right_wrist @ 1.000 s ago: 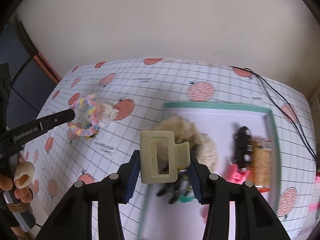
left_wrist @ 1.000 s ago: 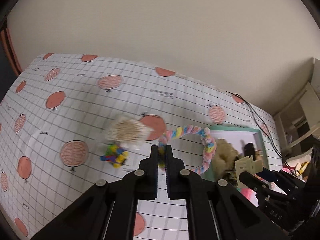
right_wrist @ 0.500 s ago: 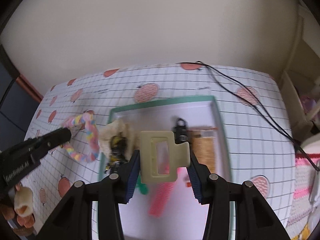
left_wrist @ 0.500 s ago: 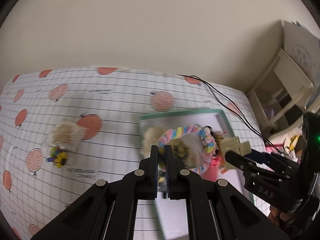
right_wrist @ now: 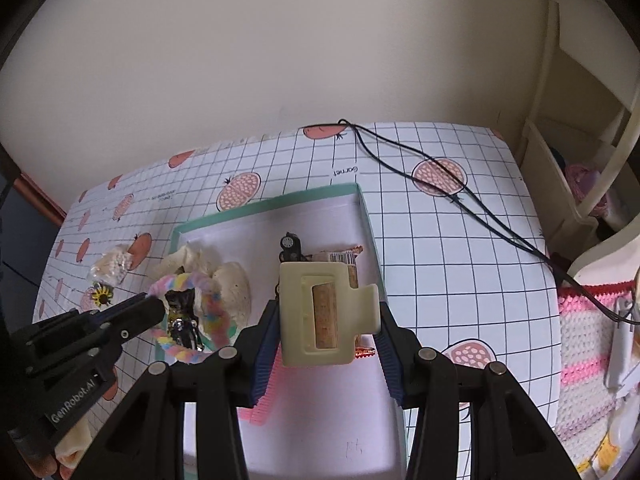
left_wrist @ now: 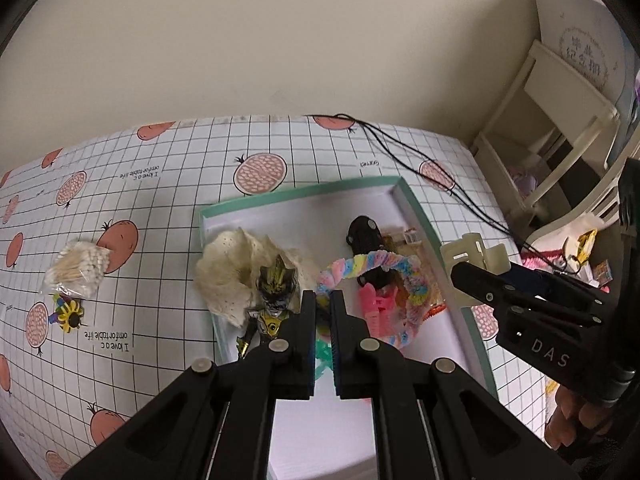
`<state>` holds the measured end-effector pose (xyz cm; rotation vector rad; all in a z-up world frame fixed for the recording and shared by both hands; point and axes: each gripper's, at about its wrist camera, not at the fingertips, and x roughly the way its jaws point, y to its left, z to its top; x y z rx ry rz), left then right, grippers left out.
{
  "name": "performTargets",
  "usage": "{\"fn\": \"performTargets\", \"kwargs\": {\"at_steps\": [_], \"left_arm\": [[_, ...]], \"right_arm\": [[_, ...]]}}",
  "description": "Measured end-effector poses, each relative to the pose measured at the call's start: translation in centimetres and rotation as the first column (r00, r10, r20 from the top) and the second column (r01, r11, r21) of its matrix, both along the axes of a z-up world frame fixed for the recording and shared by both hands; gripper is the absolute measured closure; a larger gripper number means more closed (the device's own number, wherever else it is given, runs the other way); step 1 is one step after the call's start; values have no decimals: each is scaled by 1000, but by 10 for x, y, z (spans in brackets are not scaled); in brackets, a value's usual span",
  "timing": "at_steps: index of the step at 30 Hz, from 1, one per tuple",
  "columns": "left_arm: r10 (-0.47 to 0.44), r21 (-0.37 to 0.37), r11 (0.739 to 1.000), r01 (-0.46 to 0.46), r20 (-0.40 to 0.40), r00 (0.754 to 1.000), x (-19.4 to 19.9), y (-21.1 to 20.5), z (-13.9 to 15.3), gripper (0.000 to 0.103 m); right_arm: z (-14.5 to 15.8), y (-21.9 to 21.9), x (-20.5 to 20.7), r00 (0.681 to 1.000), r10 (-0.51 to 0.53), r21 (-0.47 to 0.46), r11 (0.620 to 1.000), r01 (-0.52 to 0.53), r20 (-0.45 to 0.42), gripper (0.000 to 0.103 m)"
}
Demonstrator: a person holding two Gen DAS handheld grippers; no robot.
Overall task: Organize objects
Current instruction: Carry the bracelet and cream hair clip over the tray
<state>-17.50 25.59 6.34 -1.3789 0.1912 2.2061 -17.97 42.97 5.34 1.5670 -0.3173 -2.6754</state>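
A shallow tray with a green rim (left_wrist: pixel 300 194) lies on the checked tablecloth. My left gripper (left_wrist: pixel 322 300) hangs over the tray's near left part, shut on a pastel rainbow fuzzy ring (left_wrist: pixel 384 260) that dangles above a toy figure (left_wrist: pixel 274 292) and a pink hair clip (left_wrist: pixel 378 312). My right gripper (right_wrist: pixel 326 312) is shut on a cream hair claw (right_wrist: pixel 320 312), held above the tray's (right_wrist: pixel 280 200) right half. The right wrist view also shows the ring (right_wrist: pixel 214 308) at the left gripper's tip (right_wrist: pixel 158 308).
The tray also holds a cream lace cloth (left_wrist: pixel 228 276), a black toy car (left_wrist: pixel 366 236) and a snack packet (right_wrist: pixel 352 258). On the cloth to its left lie a bag of swabs (left_wrist: pixel 78 268) and a sunflower clip (left_wrist: pixel 68 314). A black cable (right_wrist: pixel 440 176) crosses the far right; shelves (left_wrist: pixel 560 120) stand beyond.
Both grippers have swung right, over the tray. The left one has carried the ring from above the cloth near the swab bag to above the figure; the claw stays gripped.
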Motion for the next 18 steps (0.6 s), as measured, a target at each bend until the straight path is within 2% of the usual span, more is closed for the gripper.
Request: {"fn": "performTargets", "kwargs": {"at_steps": [18], "left_arm": [[-13, -97, 995, 17, 47, 999, 0, 10, -35, 96]], "right_arm": [[-33, -26, -9, 995, 51, 38, 998, -54, 87, 54]]}}
